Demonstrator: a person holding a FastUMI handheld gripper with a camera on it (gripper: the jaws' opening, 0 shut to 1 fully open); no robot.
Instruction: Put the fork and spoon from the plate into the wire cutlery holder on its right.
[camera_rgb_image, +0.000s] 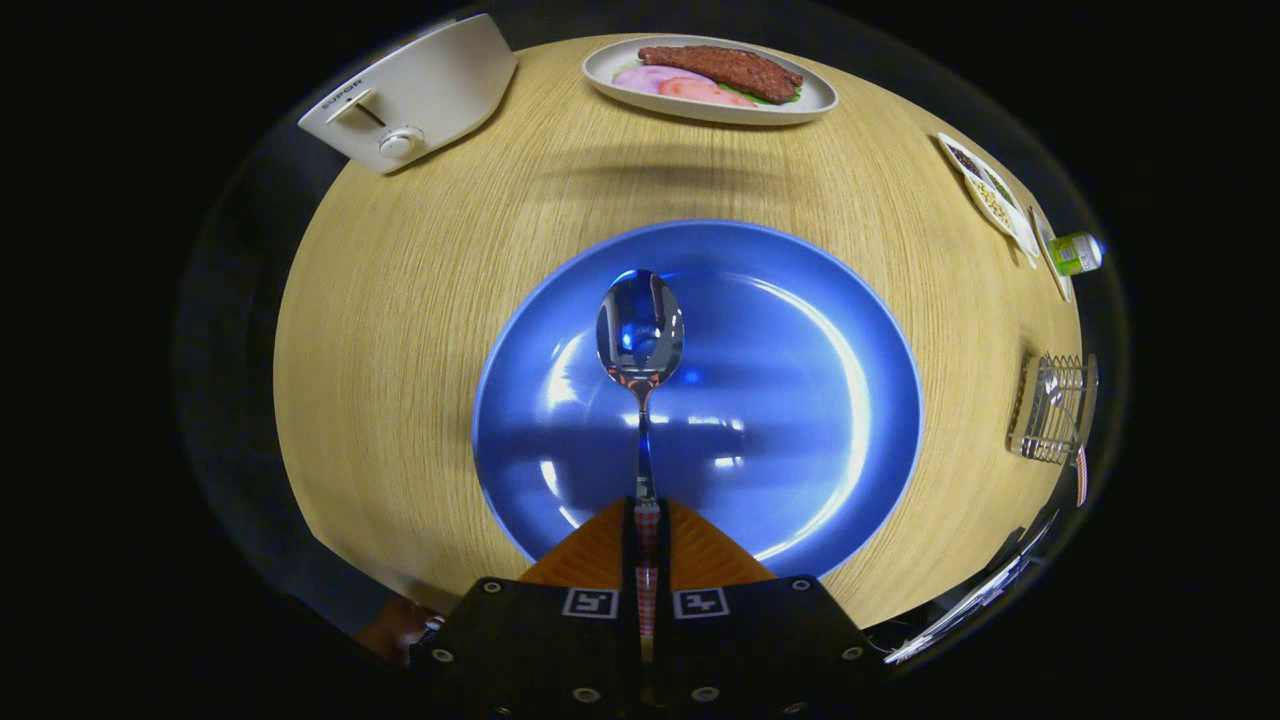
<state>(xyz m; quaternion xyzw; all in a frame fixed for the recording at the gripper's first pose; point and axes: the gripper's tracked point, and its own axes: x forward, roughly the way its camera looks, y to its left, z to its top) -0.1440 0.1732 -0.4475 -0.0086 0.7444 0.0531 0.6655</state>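
Note:
My gripper (646, 520) is shut on the spoon (640, 335), both fingers pressing its red-checked handle. The shiny bowl of the spoon points straight ahead and hangs over the middle of the round blue plate (820, 400), which has no other cutlery on it. The wire cutlery holder (1052, 408) stands on the wooden table to the right of the plate; a red-checked handle sticks out of it at its near side, the fork by the look of it.
A white toaster (415, 92) sits at the far left of the round wooden table (400, 300). An oval dish of meat and ham slices (710, 78) lies at the far side. Small seasoning dishes (990, 195) and a green-labelled bottle (1075, 252) stand far right.

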